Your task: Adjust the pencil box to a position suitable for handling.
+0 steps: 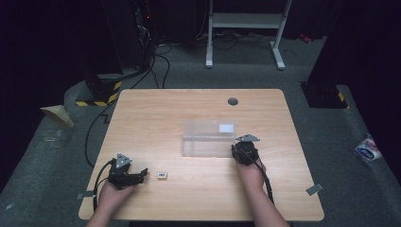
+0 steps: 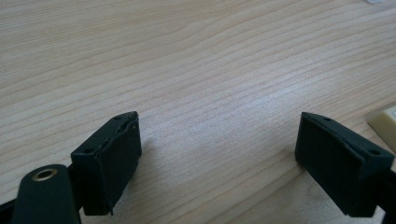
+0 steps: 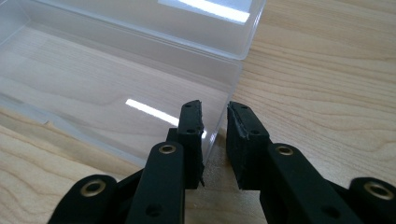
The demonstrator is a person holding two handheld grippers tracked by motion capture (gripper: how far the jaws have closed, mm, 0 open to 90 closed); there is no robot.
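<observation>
Pale wood grain runs across the table, bare between the fingers of the left gripper, whose black pads stand wide apart with nothing held; a small cream block lies on the wood just outside its right-hand finger, apart from it, and in the high view this block sits just ahead of the left gripper; the right gripper has its fingers nearly together, a narrow gap left, one on each side of the near right wall of a clear plastic box; whether they press that wall I cannot tell; from above the right gripper meets the box at its near right corner.
</observation>
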